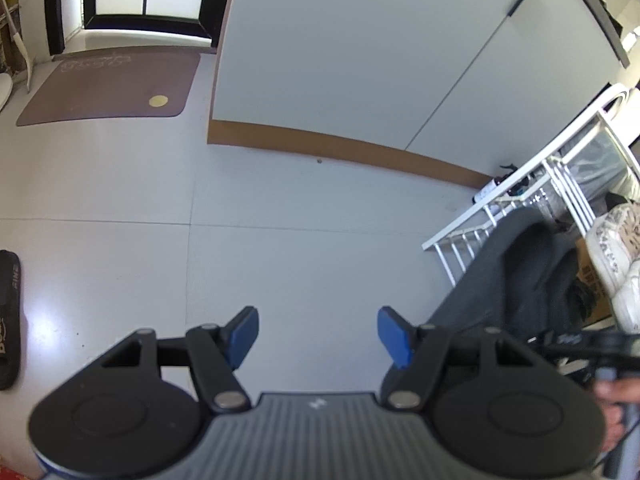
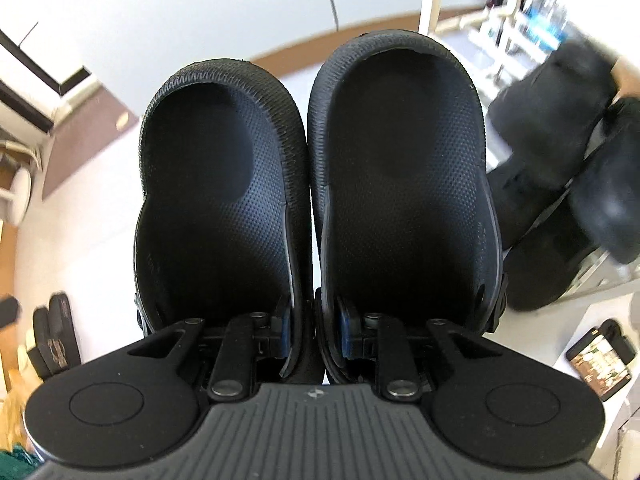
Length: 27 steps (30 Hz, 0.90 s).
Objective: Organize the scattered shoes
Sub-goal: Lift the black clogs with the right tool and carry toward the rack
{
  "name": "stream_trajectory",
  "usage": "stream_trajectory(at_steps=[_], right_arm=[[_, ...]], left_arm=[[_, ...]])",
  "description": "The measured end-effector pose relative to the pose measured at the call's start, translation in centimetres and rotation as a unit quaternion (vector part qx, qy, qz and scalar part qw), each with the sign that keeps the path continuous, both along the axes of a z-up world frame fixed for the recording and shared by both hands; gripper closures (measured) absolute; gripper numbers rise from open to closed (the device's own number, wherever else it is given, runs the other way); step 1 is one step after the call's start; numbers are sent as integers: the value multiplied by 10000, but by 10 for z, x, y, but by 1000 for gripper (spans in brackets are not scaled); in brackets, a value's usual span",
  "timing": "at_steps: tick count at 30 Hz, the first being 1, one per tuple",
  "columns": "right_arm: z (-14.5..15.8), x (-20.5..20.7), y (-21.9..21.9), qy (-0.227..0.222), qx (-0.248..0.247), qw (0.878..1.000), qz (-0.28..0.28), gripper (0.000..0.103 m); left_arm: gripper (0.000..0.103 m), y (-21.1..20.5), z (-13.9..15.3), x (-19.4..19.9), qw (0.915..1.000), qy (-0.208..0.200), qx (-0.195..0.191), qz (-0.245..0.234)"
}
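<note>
Pinching black clogs (image 2: 312, 200), right tongs (image 2: 314, 332)

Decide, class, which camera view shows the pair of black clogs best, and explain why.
The right wrist view: the black clogs fill it, side by side, with the right gripper pinching their inner walls together. The left wrist view shows none of them, only the open left gripper above the floor.
</note>
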State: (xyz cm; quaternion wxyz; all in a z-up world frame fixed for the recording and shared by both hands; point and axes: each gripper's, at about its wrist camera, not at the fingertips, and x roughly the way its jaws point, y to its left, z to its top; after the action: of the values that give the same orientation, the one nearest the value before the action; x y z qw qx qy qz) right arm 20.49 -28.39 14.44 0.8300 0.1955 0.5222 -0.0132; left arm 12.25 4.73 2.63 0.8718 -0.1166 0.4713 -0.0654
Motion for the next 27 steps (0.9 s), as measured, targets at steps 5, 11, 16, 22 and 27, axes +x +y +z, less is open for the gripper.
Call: stream_trajectory(at_steps=[5,11,16,22,27], right_arm=[[61,-4,-15,-320,-141,9989,-309,78],[123,-10,-28,-681,-279,9953,-636,78],[184,-6,-33,-1003,-501,9899,-864,78],[254,2,-32,-1376,-627,9833,-1010,79],[326,12,-41,-1764,-847,9730,-1221,79]], left_arm=[[34,3,0,0,9999,-5,-152,-6],[34,8,3,-7,9998,-28,-219,-34],[34,14,9,-17,9995,-86,-304,-14],[34,15,10,-22,9993,-68,-357,-81],[34,16,9,-23,9994,-58,-321,-150]])
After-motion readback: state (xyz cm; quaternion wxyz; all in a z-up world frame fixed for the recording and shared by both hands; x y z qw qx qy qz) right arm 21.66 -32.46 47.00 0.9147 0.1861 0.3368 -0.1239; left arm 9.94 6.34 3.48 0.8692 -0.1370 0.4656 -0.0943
